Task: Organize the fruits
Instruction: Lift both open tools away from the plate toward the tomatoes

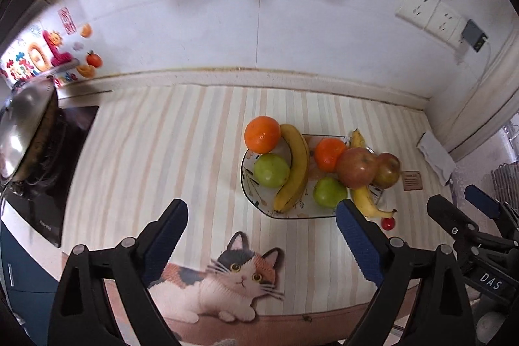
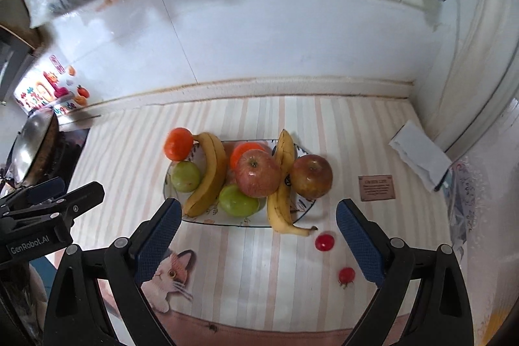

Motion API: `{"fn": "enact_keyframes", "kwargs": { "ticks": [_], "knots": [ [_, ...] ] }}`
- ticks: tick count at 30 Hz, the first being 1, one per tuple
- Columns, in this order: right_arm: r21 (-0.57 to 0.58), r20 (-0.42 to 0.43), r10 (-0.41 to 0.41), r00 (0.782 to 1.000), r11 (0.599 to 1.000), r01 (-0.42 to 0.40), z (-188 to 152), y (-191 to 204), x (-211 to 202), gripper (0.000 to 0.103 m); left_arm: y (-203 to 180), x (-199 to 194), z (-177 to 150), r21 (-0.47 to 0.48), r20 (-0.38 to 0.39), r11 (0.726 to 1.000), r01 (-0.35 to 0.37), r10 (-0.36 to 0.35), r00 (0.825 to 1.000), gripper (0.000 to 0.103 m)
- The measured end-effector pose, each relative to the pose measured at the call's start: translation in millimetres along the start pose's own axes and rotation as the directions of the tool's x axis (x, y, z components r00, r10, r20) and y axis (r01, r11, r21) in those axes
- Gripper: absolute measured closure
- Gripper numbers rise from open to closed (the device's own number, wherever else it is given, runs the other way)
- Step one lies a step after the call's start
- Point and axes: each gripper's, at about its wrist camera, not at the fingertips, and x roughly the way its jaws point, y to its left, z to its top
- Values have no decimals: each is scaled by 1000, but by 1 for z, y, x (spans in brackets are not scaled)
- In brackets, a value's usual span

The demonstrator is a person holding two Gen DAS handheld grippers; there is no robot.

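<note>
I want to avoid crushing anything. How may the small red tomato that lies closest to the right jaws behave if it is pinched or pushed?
The small red tomato looks round, so it would probably roll if nudged. Its glossy skin may slip and bruise; pinch gently.

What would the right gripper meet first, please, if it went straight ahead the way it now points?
Probably the near rim of the fruit plate, around the green apple and spotted banana; the right gripper is open and empty. Depth is uncertain.
</note>
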Motion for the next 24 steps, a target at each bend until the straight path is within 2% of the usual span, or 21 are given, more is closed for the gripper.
{"fn": "enact_keyframes", "kwargs": {
  "ticks": [6,16,19,24],
  "knots": [
    [-8,62,-4,998,1000,4,-7,0,-49,5,-8,-42,-10,24,39,999,-23,22,999,10],
    [-14,113,11,993,1000,-9,-18,6,-105,5,-22,-81,-22,79,69,996,-31,26,997,10],
    [-18,125,3,992,1000,-1,-21,7,-113,5,-23,-83,-26,76,55,997,-21,17,998,10],
    [-14,90,20,996,1000,-19,-24,3,-106,5,-27,-81,-34,69,34,997,-16,14,999,10]
  ]
}}
